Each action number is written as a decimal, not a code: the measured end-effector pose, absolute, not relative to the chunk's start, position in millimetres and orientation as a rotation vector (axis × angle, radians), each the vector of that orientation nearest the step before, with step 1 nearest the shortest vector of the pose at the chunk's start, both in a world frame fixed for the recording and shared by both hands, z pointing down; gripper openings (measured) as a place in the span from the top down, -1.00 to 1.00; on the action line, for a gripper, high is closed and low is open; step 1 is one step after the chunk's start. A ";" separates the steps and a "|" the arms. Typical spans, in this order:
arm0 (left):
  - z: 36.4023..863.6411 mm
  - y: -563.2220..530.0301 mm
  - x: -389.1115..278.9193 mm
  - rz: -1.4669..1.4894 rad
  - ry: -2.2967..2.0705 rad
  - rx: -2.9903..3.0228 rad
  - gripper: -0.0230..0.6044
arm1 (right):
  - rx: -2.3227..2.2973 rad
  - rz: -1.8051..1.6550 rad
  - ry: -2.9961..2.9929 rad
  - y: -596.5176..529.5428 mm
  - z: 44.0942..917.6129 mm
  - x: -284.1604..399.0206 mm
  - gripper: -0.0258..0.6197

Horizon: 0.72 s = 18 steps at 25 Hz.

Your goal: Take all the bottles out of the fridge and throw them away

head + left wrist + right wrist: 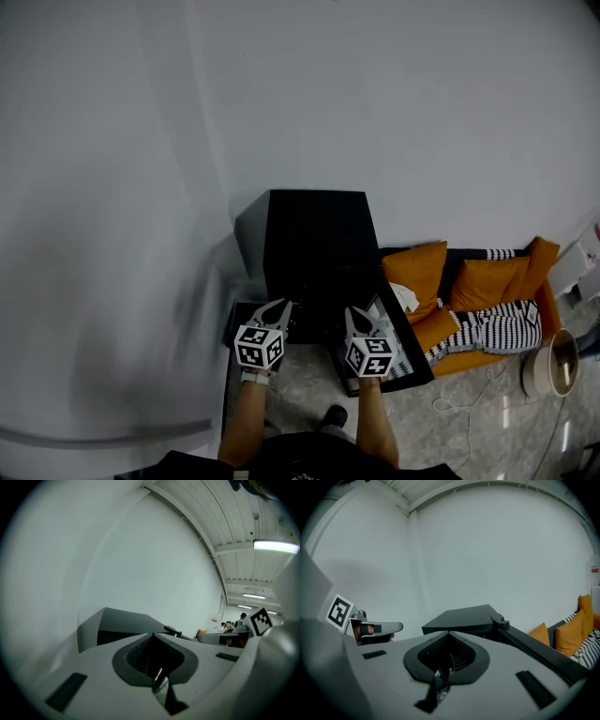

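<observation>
The bottles cannot be made out in any view. By my judgement they are inside the fridge or in its door, so the task is not yet started.

The largest thing is the white wall (375, 112), which fills most of the head view. Below it on the right there is an orange sofa (441, 328) with a striped cover. The black fridge (314, 244) stands against the wall, between the bare corner and the sofa. Its door (417, 361) seems to stand open toward the sofa. Some pale things show on the inner side of the door, but they are too small to name.

The left claw (278, 305) is just in front of the fridge, on its left side. It is closed, tip against tip, and nothing is between the jaws. The right claw (354, 314) is near the inner side of the door. It is closed in the same way and also empty. Both point at the fridge and touch nothing.

About handling, I can only guess, because no bottle shows. A cold bottle from a fridge is probably wet and slippery. A full one is heavy, and a glass one breaks if it falls. A thin plastic one gives way under a hard squeeze. I think it is safest to open a claw wide and close it across the round body, a little above the middle, with the bottle upright. The neck is a weaker place to hold, because a heavy bottle may swing there.
</observation>
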State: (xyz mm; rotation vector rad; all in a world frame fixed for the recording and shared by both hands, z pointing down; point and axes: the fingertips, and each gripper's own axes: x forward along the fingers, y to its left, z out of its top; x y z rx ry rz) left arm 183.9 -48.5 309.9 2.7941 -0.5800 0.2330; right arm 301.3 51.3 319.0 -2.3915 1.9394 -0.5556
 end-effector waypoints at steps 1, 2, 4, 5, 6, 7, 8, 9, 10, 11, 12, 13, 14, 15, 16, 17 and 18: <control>309.5 -48.2 186.3 0.234 -0.576 2.797 0.91 | -2.399 -0.558 1.933 53.4 320.3 304.4 0.90; 309.1 -47.9 189.0 0.236 -0.571 2.800 0.91 | -2.406 -0.560 1.927 55.3 321.3 307.6 0.90; 307.2 -45.8 193.8 0.240 -0.560 2.810 0.91 | -2.414 -0.563 1.912 59.7 321.6 313.1 0.90; 306.2 -43.6 195.9 0.244 -0.553 2.816 0.91 | -2.414 -0.563 1.904 62.6 321.1 315.0 0.90; 305.3 -41.2 198.1 0.247 -0.544 2.821 0.91 | -2.412 -0.564 1.895 65.4 320.9 316.9 0.90; 304.3 -39.3 200.7 0.250 -0.534 2.826 0.91 | -2.412 -0.567 1.885 67.6 320.9 319.2 0.90; 303.2 -38.3 203.5 0.253 -0.525 2.832 0.91 | -2.413 -0.570 1.876 68.9 321.0 321.5 0.90; 302.0 -38.2 206.0 0.255 -0.517 2.838 0.91 | -2.415 -0.571 1.871 69.2 321.1 323.6 0.90; 301.0 -38.6 208.3 0.256 -0.512 2.842 0.91 | -2.416 -0.571 1.869 69.1 320.9 325.3 0.90; 300.0 -39.0 210.4 0.258 -0.508 2.845 0.91 | -2.417 -0.571 1.867 69.1 320.6 326.8 0.90; 299.3 -39.1 212.3 0.261 -0.504 2.847 0.91 | -2.418 -0.574 1.864 69.4 320.6 328.1 0.90; 298.9 -38.9 214.2 0.263 -0.499 2.850 0.91 | -2.419 -0.579 1.860 70.1 321.2 329.4 0.90; 298.9 -38.5 216.0 0.265 -0.494 2.853 0.91 | -2.421 -0.585 1.856 70.8 322.3 330.6 0.90; 299.1 -38.2 218.0 0.268 -0.488 2.856 0.91 | -2.424 -0.590 1.853 71.4 323.5 331.9 0.90; 299.3 -37.8 220.2 0.271 -0.482 2.860 0.91 | -2.426 -0.594 1.850 72.1 324.4 333.4 0.90; 299.2 -37.3 222.3 0.275 -0.476 2.864 0.91 | -2.427 -0.596 1.846 72.8 324.9 335.1 0.90; 298.9 -36.7 224.3 0.278 -0.470 2.867 0.91 | -2.428 -0.598 1.843 73.7 325.1 336.9 0.90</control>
